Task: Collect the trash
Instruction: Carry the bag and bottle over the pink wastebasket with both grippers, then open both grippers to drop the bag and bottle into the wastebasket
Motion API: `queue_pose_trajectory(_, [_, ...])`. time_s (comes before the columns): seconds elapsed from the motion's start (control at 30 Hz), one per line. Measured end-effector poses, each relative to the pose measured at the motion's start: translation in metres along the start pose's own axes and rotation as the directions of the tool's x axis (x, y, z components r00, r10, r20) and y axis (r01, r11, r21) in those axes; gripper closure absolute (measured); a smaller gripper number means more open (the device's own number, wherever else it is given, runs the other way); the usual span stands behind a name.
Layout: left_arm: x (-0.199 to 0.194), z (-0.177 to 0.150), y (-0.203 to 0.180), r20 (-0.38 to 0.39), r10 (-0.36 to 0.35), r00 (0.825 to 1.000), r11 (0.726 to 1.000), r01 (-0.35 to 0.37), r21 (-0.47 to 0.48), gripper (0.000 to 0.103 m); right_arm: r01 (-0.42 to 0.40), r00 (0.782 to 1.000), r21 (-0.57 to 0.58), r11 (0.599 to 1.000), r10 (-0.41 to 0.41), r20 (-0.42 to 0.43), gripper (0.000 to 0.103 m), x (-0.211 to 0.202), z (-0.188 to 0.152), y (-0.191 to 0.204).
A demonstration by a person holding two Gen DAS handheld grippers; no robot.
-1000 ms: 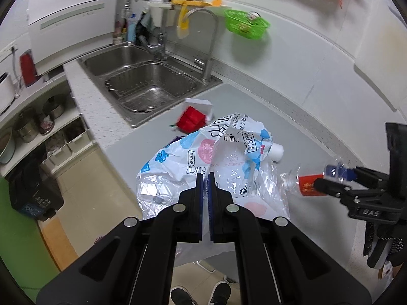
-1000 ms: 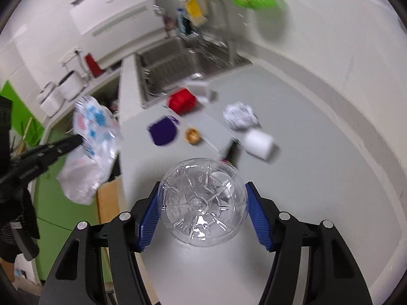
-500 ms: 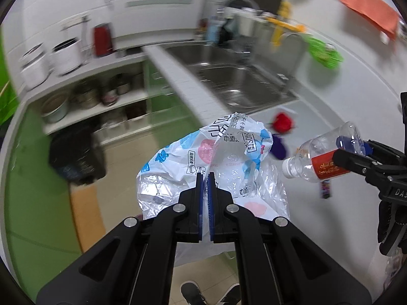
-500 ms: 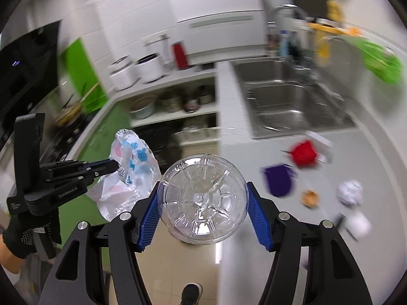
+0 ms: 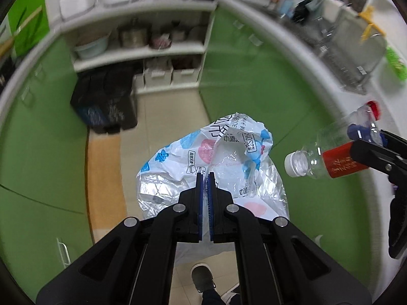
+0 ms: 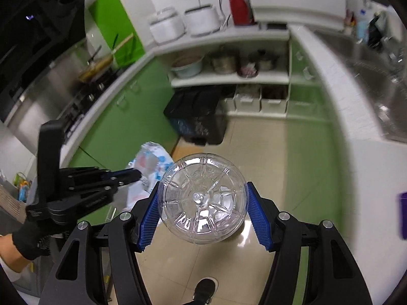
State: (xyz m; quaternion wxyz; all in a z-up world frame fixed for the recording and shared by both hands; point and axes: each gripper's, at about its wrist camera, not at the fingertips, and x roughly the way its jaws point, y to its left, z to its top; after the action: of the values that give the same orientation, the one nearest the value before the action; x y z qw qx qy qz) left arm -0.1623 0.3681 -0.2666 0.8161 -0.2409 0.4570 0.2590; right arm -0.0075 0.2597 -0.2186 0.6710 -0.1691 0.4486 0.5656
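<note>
Clear plastic bottle (image 6: 202,198) clamped in my right gripper (image 6: 202,203), crumpled wrapper (image 5: 213,162) pinched in my left gripper (image 5: 205,178); I should steer both squarely above the black bin (image 6: 197,117) before releasing.

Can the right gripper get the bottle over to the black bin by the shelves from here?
Probably yes. The right gripper holds the bottle over bare floor, and nothing stands between it and the black bin. The bag hangs off to the left.
</note>
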Motion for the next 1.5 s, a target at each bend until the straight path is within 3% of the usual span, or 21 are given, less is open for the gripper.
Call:
queue_pose_trajectory(0.3, [0.177,-0.046,0.053,-0.14,0.001,0.99,0.999,-0.008,-0.048,0.1,-0.009,0.994,0.018,1.0,0.011,-0.105,0.042,0.15,-0.045,-0.018])
queue_pose_trajectory(0.53, [0.277,-0.07,0.07,-0.191,0.009,0.982,0.999,-0.016,-0.036,0.099,-0.012,0.99,0.034,0.999,0.016,-0.143,0.042,0.22,-0.078,-0.046])
queue_pose_trajectory(0.67, [0.312,-0.079,0.076,-0.202,0.012,0.979,0.999,-0.019,-0.034,0.094,-0.009,0.988,0.037,0.999,0.015,-0.154,0.042,0.241,-0.089,-0.056])
queue_pose_trajectory(0.7, [0.319,-0.081,0.077,-0.206,0.013,0.978,0.999,-0.021,-0.039,0.091,-0.007,0.988,0.038,0.999,0.012,-0.157,0.042,0.244,-0.09,-0.059])
queue_pose_trajectory(0.73, [0.325,-0.084,0.078,-0.21,0.01,0.978,0.999,-0.02,-0.045,0.078,-0.004,0.987,0.039,0.999,0.01,-0.159,0.042,0.247,-0.091,-0.061])
queue_pose_trajectory(0.77, [0.329,-0.086,0.079,-0.211,0.003,0.977,0.999,-0.014,-0.05,0.069,-0.002,0.987,0.043,0.999,0.01,-0.163,0.042,0.251,-0.093,-0.064])
queue_pose_trajectory(0.8, [0.332,-0.086,0.08,-0.209,-0.007,0.978,0.998,-0.005,-0.056,0.046,0.003,0.986,0.044,0.999,0.004,-0.168,0.042,0.255,-0.093,-0.066])
queue_pose_trajectory(0.83, [0.332,-0.087,0.081,-0.2,-0.016,0.98,0.998,0.003,-0.063,0.016,0.004,0.985,0.043,0.999,0.003,-0.171,0.042,0.256,-0.094,-0.067])
queue_pose_trajectory(0.9, [0.328,-0.087,0.083,-0.179,-0.029,0.983,0.997,0.015,-0.078,0.003,0.004,0.984,0.041,0.999,0.003,-0.177,0.042,0.261,-0.093,-0.066])
queue_pose_trajectory(1.2, [0.288,-0.083,0.099,-0.147,0.015,0.989,0.995,-0.03,-0.099,0.003,-0.046,0.979,0.018,0.999,0.049,-0.199,0.042,0.289,-0.088,-0.047])
queue_pose_trajectory(1.5, [0.235,-0.094,0.148,-0.092,0.082,0.992,0.984,-0.095,-0.149,0.003,-0.076,0.958,-0.017,0.997,0.069,-0.279,0.041,0.346,-0.094,-0.026])
